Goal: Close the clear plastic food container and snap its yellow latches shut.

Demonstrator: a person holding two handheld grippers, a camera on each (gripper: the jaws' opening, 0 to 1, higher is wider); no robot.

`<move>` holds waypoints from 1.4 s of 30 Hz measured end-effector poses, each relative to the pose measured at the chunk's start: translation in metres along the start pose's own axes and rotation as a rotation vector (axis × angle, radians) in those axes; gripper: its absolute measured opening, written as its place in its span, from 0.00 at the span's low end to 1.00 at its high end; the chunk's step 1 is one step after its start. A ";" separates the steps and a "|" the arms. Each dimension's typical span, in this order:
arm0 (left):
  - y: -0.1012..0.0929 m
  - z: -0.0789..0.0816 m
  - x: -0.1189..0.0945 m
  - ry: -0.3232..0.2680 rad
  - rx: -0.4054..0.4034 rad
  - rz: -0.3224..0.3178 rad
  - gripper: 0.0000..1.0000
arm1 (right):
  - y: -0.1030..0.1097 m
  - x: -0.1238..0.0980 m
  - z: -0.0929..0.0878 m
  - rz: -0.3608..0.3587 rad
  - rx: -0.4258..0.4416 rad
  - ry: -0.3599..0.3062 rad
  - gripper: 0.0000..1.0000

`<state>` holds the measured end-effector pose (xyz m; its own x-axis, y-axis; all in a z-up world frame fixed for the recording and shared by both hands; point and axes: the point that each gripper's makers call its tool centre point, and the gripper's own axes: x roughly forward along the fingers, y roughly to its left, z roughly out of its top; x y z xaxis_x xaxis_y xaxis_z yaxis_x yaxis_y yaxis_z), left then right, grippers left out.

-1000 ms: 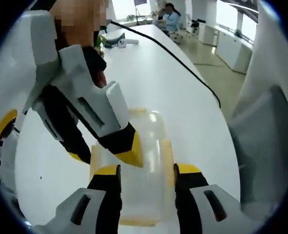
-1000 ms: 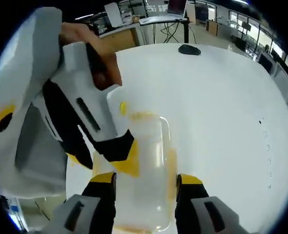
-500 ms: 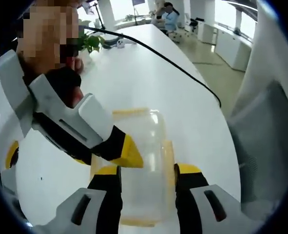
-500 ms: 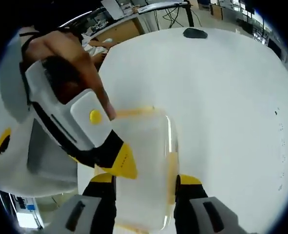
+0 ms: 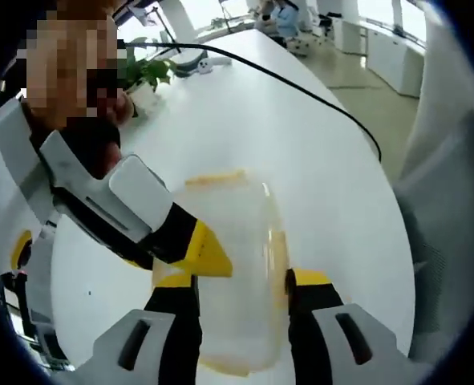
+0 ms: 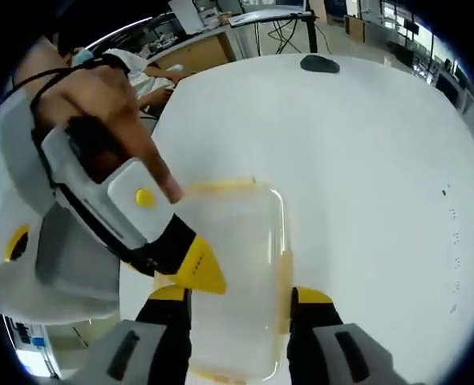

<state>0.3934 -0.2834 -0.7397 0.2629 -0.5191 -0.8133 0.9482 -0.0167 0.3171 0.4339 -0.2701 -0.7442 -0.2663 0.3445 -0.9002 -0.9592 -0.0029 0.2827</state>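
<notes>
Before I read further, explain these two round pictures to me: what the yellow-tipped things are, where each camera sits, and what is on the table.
No robot is at work. A person holds a hand-held claw in each hand, and a fisheye camera rides on each one.

In the left gripper view, the left claw rises from the bottom, its yellow-tipped jaws open either side of the clear plastic food container on the white table. The other claw comes in from the side, its tip against the container's edge.

The right gripper view looks along the right claw, likewise open astride the container. The container's lid looks in place; a yellow latch shows along one side. Nothing is lifted. A black cable also lies on the table.
</notes>
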 end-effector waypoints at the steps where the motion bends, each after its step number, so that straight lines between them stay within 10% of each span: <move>1: 0.015 -0.012 -0.003 0.061 0.058 0.112 0.37 | -0.001 0.000 -0.001 -0.007 -0.011 0.007 0.46; 17: 0.002 0.000 -0.003 -0.018 0.032 -0.003 0.37 | 0.000 -0.001 0.001 -0.024 -0.004 0.002 0.47; 27: 0.007 0.007 -0.010 -0.117 -0.185 -0.150 0.36 | 0.001 -0.009 0.003 -0.141 -0.020 -0.104 0.47; 42: 0.017 0.008 -0.021 -0.150 -0.205 -0.142 0.45 | 0.012 -0.020 0.007 -0.197 -0.043 -0.202 0.52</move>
<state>0.4022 -0.2796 -0.7129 0.1101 -0.6446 -0.7566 0.9939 0.0666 0.0879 0.4286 -0.2704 -0.7210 -0.0542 0.5223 -0.8511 -0.9949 0.0441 0.0904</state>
